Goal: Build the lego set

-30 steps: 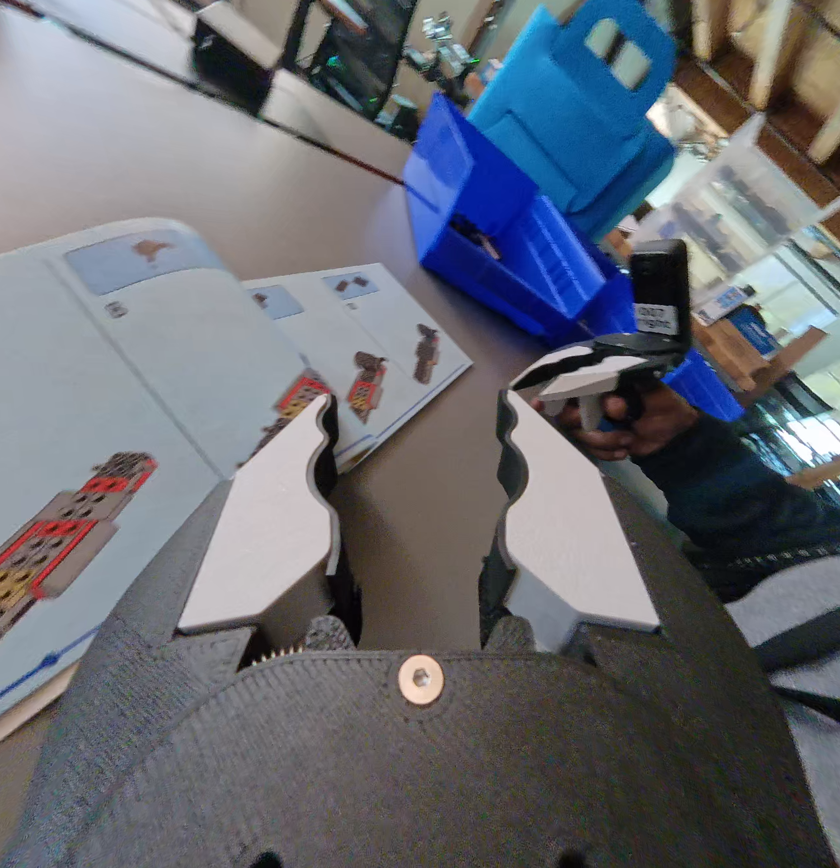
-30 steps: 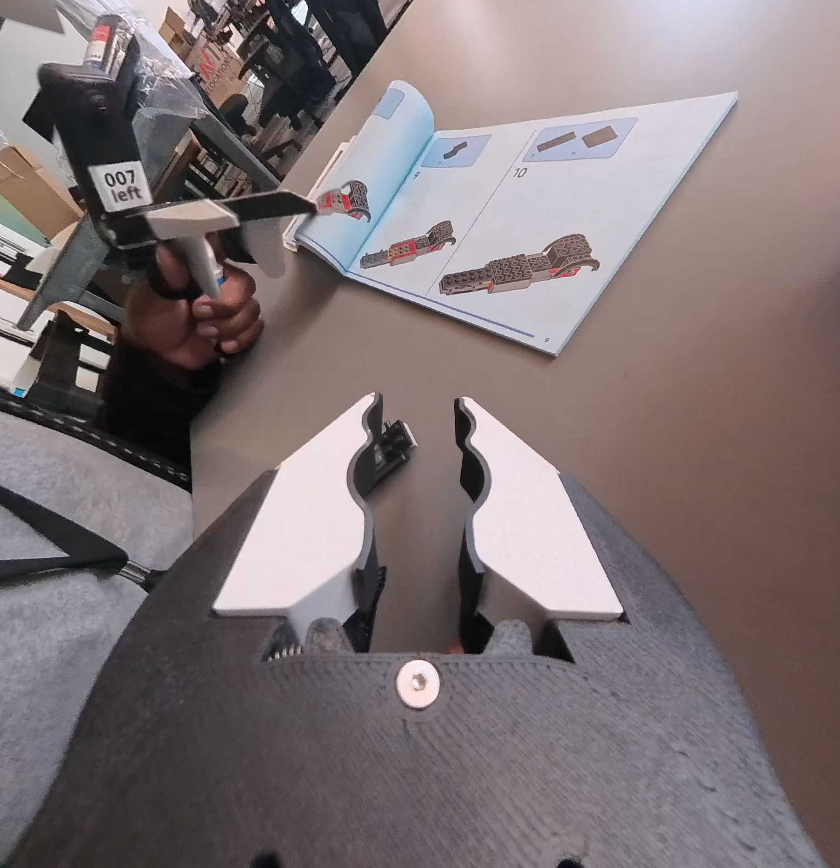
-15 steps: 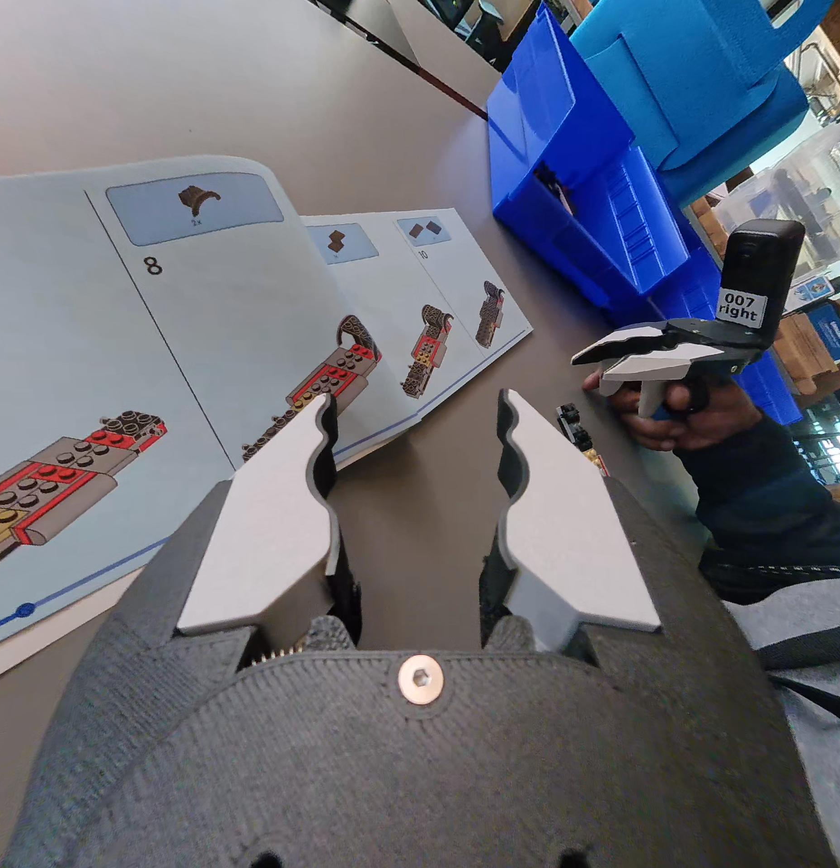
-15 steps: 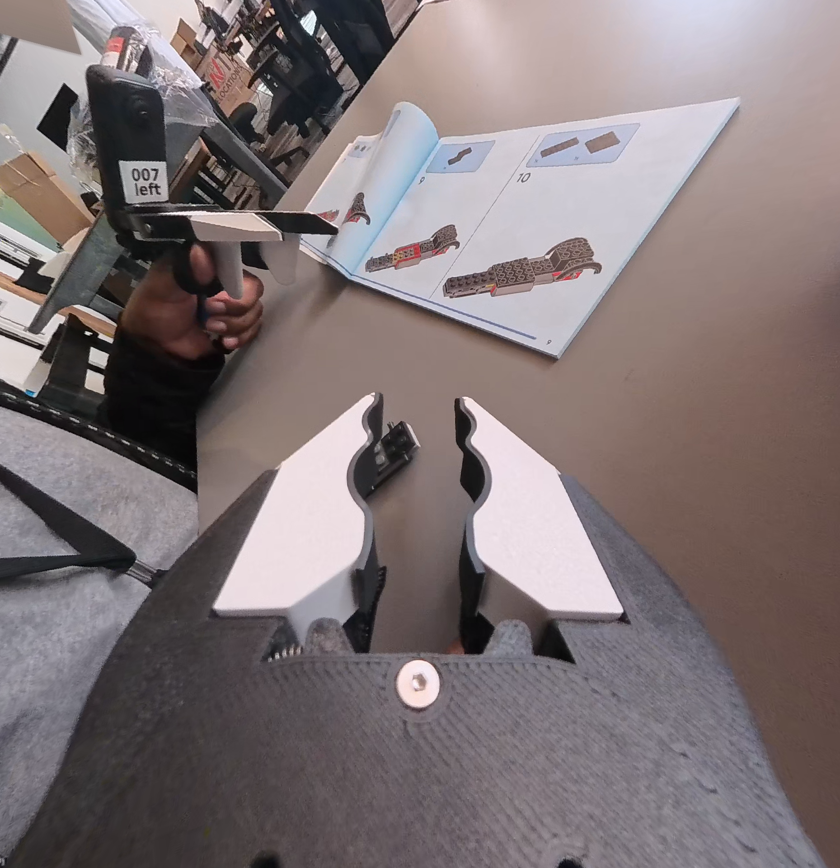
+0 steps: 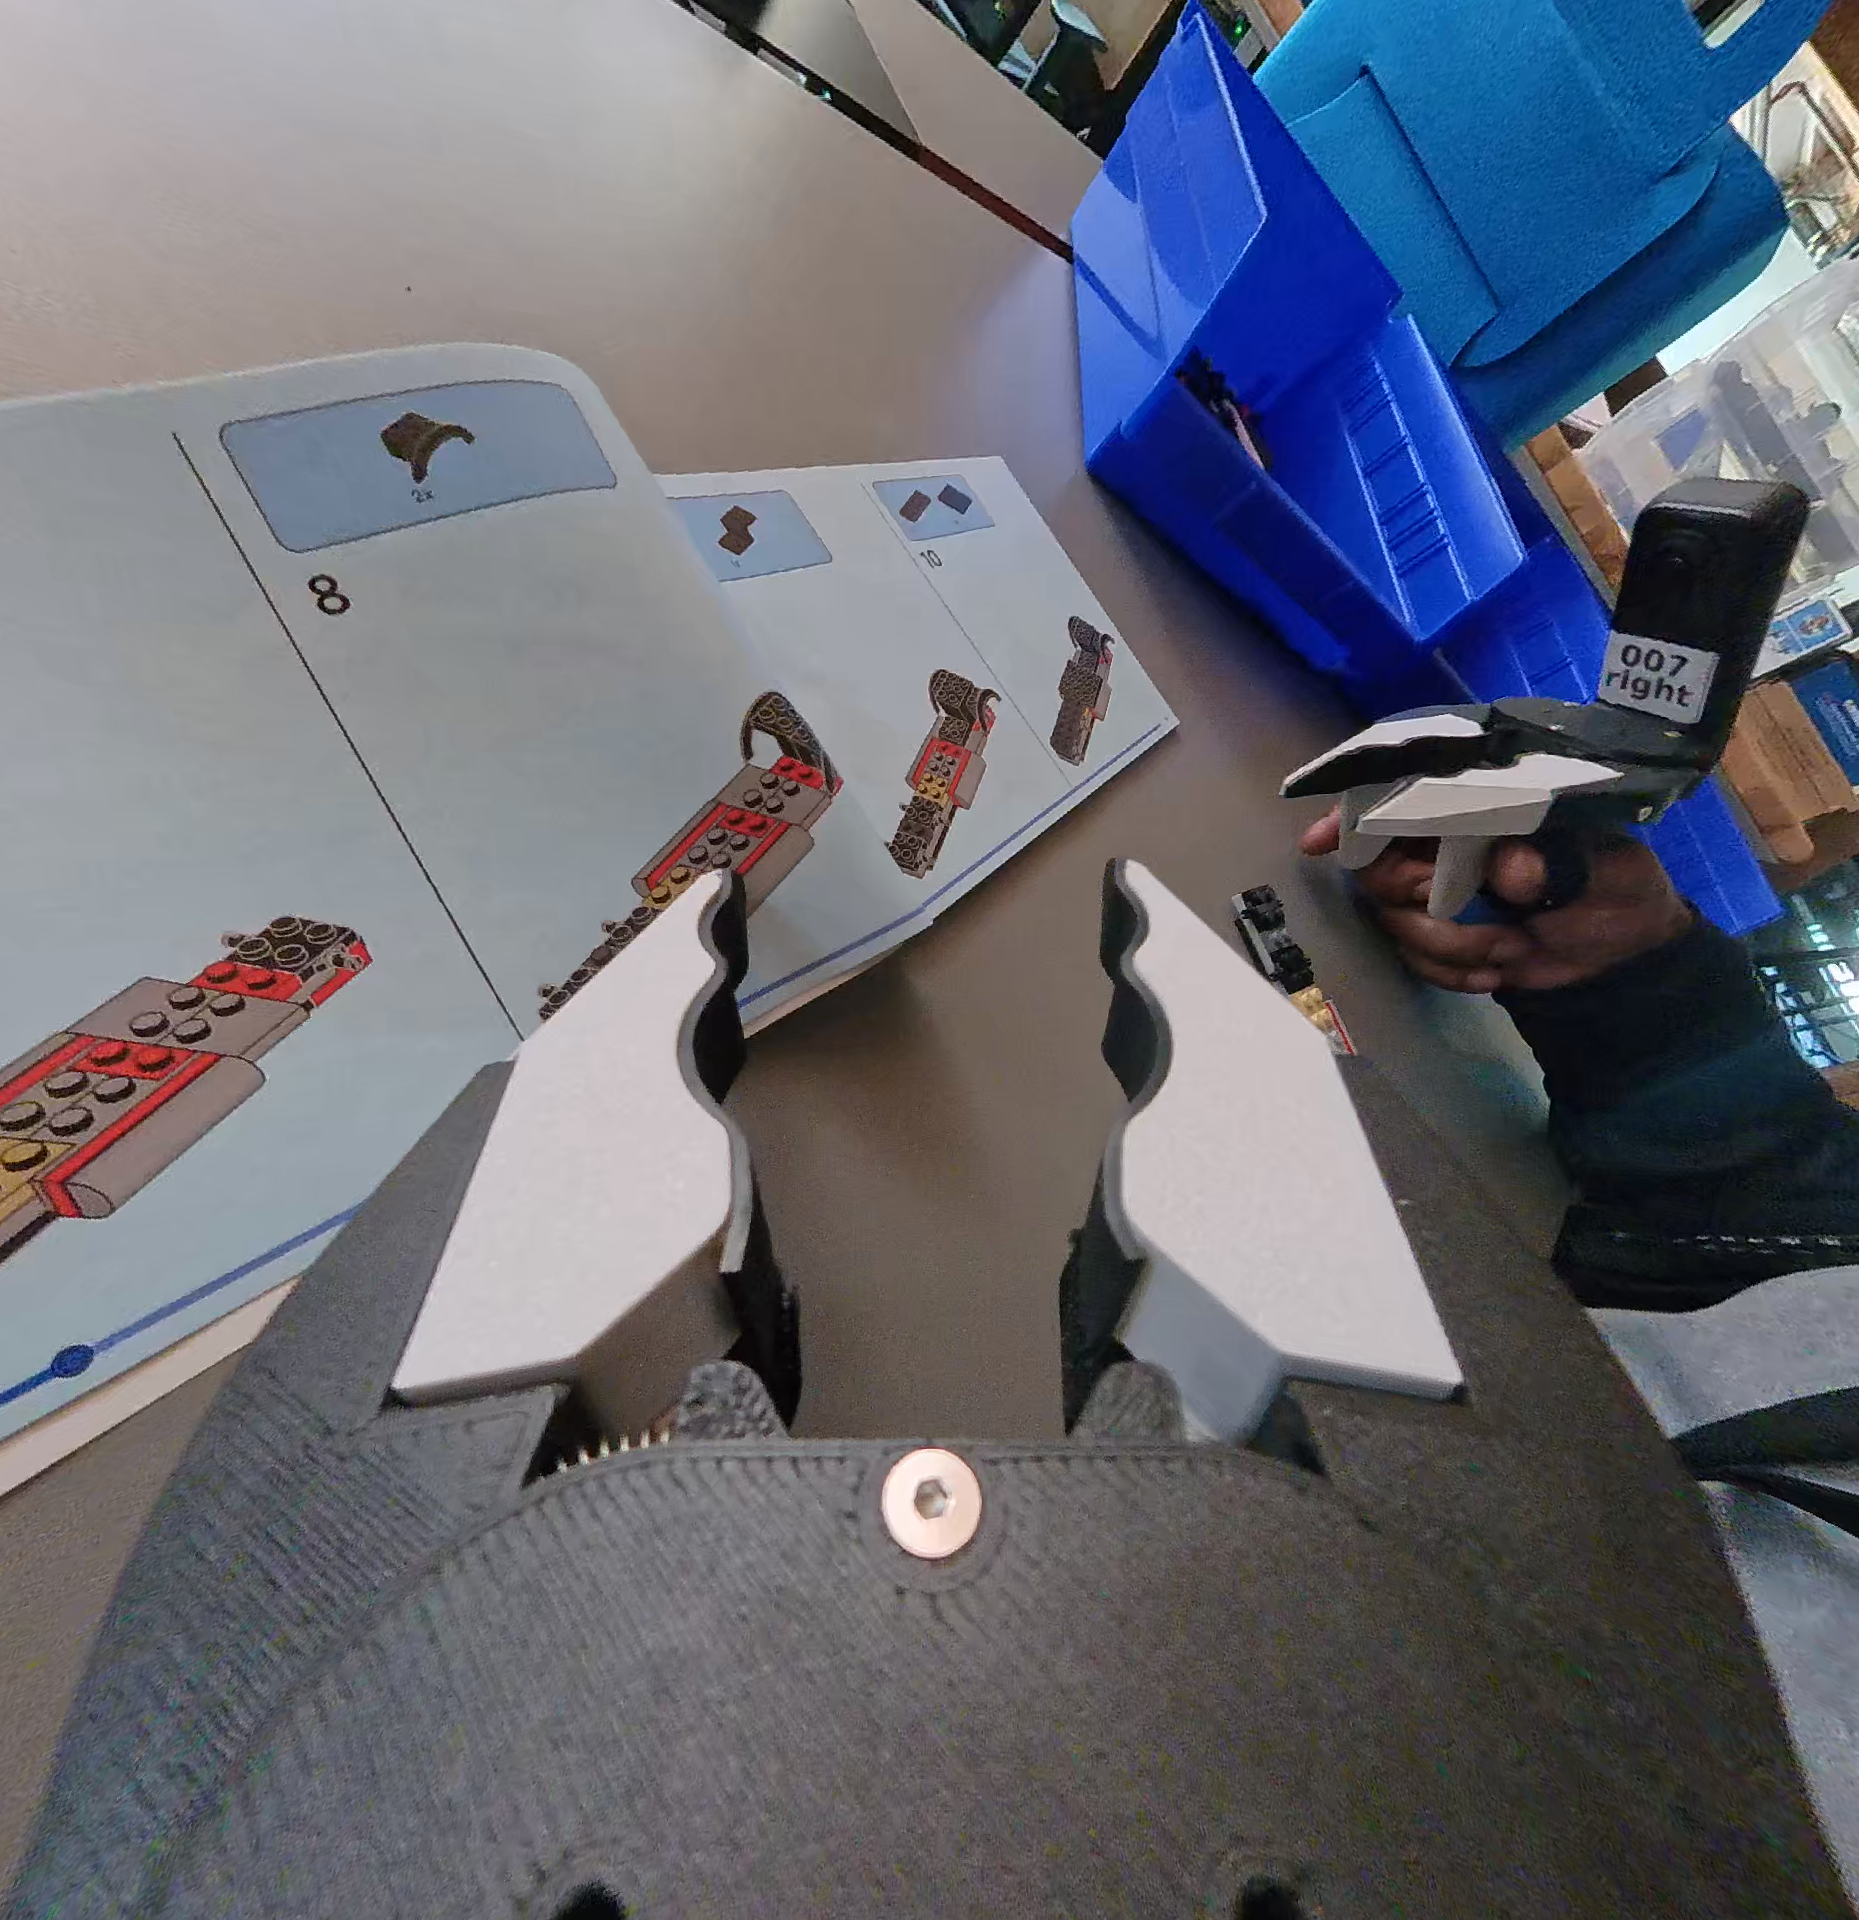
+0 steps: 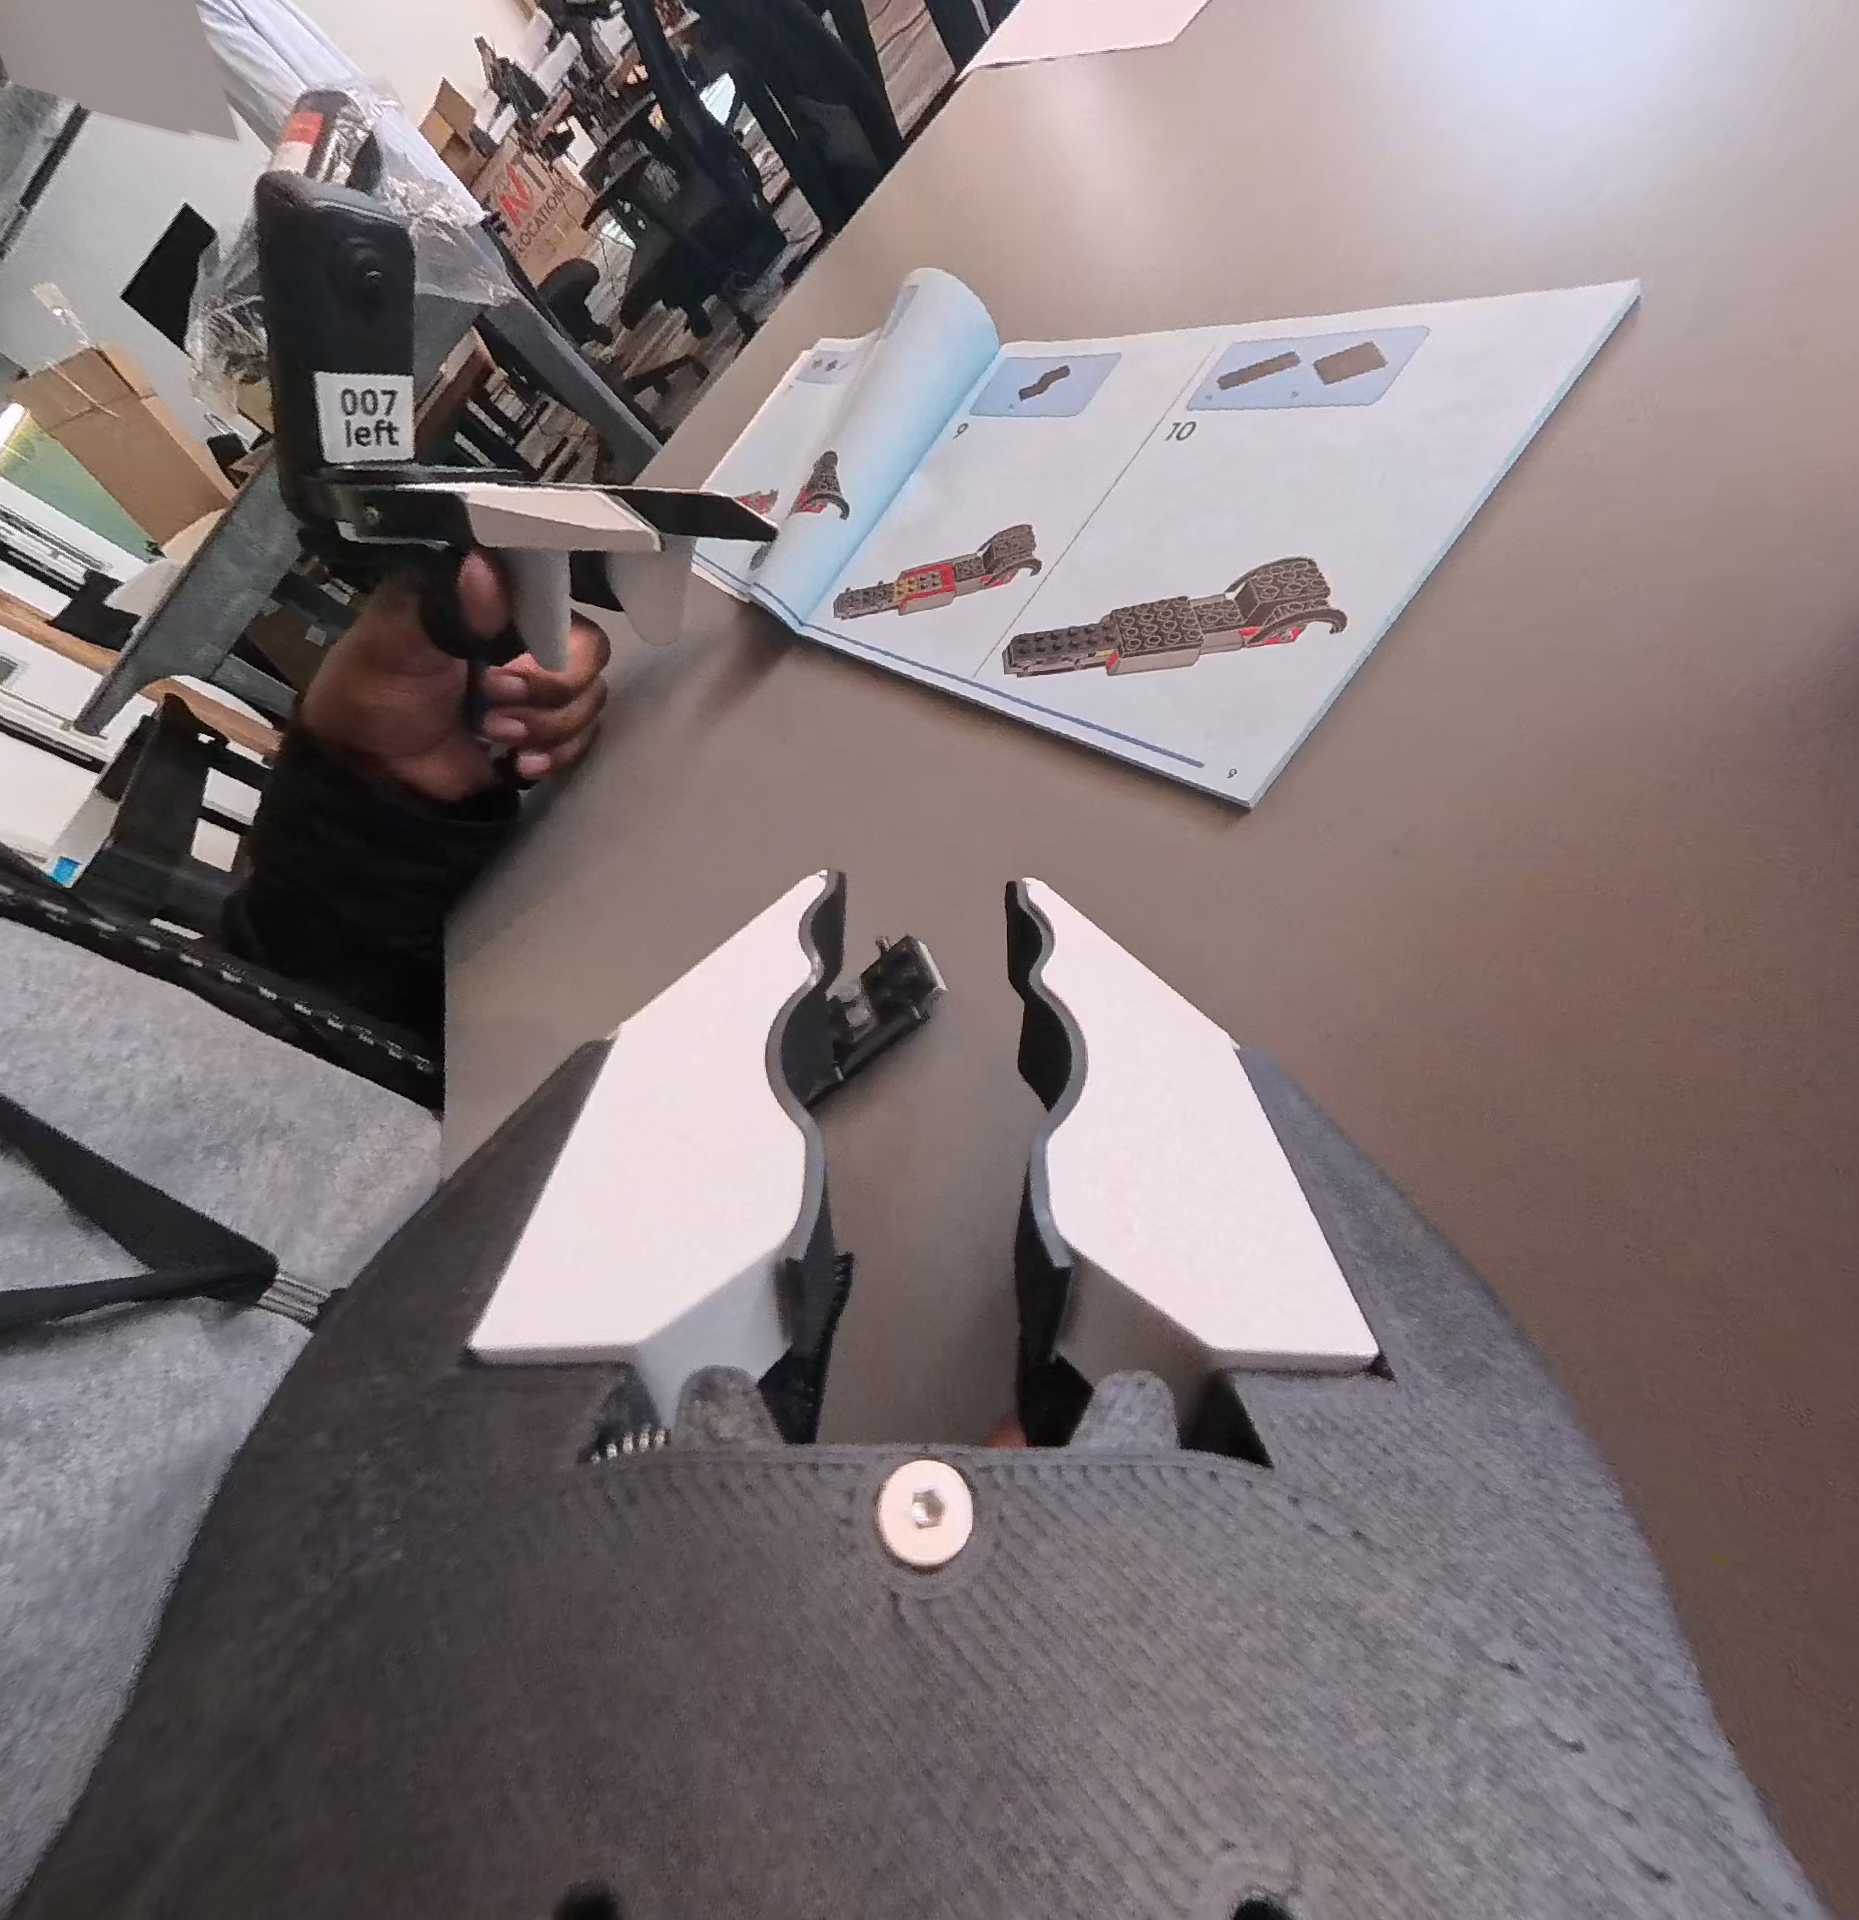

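On a plain brown table (image 6: 1527, 987), a small dark lego assembly (image 6: 883, 992) lies near the person's edge, just ahead of the right gripper (image 6: 925, 894), whose jaws are parted and empty. The left gripper (image 5: 920, 883) is likewise spread wide, holding nothing, over bare tabletop beside an open instruction booklet (image 5: 437, 727). Farther back stand blue bins (image 5: 1268, 364), then a cluttered workshop room.

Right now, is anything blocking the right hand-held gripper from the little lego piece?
Nothing visible does. The lego piece lies on the bare table, partly behind the left finger of the open right hand-held gripper.
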